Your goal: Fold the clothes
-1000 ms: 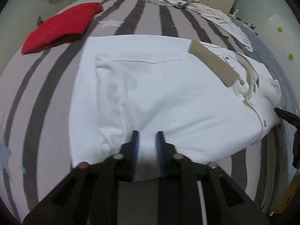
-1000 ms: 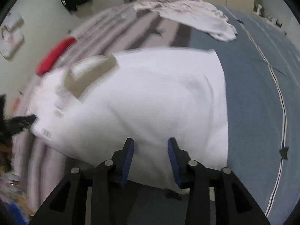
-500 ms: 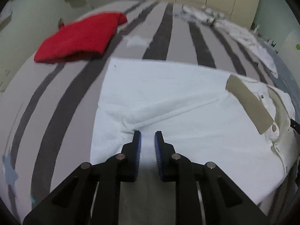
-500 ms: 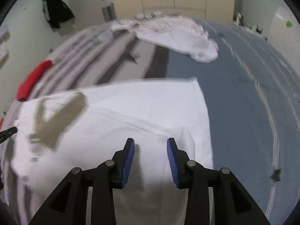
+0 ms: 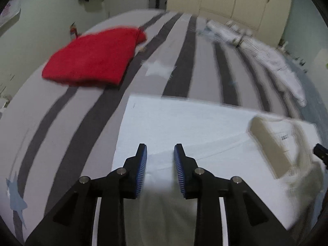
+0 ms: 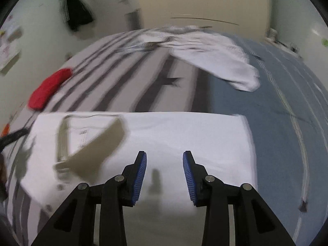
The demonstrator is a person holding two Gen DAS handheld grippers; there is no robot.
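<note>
White polo shirt (image 5: 184, 127) folded flat on the striped bedspread (image 5: 180, 47); its neck label (image 6: 83, 132), inside the tan collar (image 6: 96, 145), is too blurred to read. Left gripper (image 5: 160, 157): jaws now parted to a moderate gap, wider than half a second ago, empty, the shirt's fold lying between and below the fingertips. Right gripper (image 6: 165, 162): jaws wide, empty, over the shirt's near edge, which has flattened since. Red garment (image 5: 92, 57) lies far left; white clothes (image 6: 215, 55) far right.
</note>
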